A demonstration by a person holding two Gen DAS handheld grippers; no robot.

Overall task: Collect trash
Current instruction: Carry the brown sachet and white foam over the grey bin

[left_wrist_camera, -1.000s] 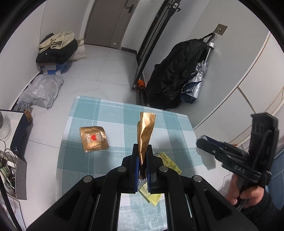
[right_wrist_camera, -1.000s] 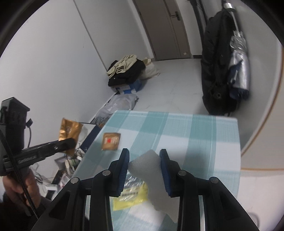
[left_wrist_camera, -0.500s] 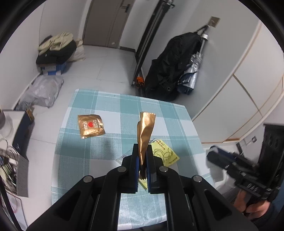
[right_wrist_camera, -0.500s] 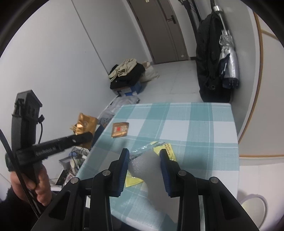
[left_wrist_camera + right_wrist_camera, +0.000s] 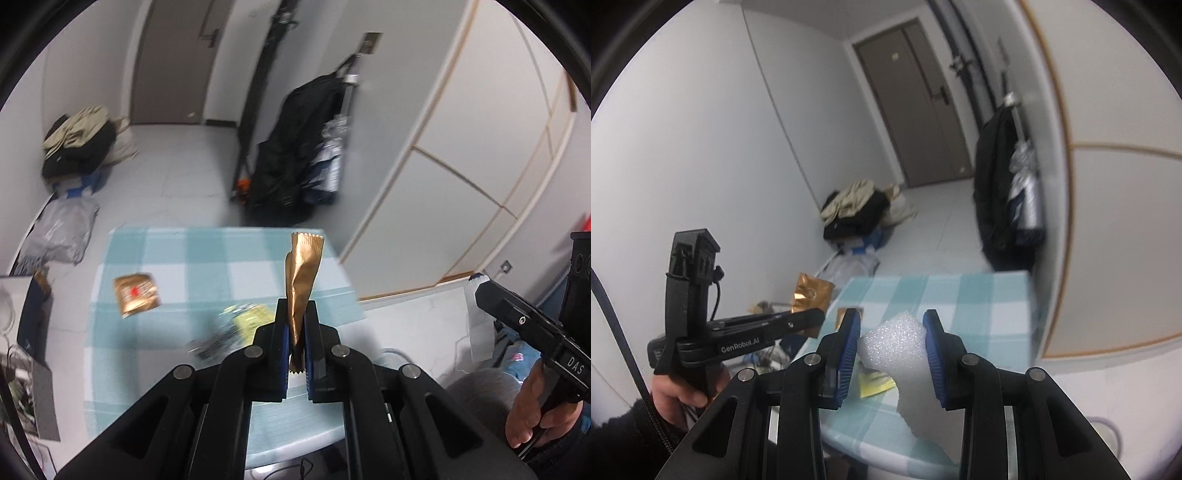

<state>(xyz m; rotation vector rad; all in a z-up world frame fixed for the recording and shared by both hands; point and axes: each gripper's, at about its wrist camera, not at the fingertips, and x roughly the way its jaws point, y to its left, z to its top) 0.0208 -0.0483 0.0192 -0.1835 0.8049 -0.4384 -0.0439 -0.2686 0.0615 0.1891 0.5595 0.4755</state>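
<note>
My left gripper (image 5: 294,325) is shut on a crumpled gold wrapper (image 5: 301,280) that stands upright between its blue pads, above the near right part of the checked table (image 5: 207,258). It also shows in the right wrist view (image 5: 816,317), with the gold wrapper (image 5: 809,295). My right gripper (image 5: 890,332) is shut on a piece of white foam (image 5: 905,354); it shows at the right of the left wrist view (image 5: 476,280). On the table lie a gold sachet with a red spot (image 5: 136,293), a yellow wrapper (image 5: 251,321) and a clear wrapper (image 5: 214,343).
The table has a teal and white checked cloth. A black jacket and a folded umbrella (image 5: 291,166) hang on the wall behind it. Clothes on a box (image 5: 77,147) and a grey bag (image 5: 62,229) lie on the floor. White cupboard doors (image 5: 461,166) stand right.
Both grippers have lifted and drawn back from the table with their trash still held. The left view has swung right; the table now sits lower and further left.
</note>
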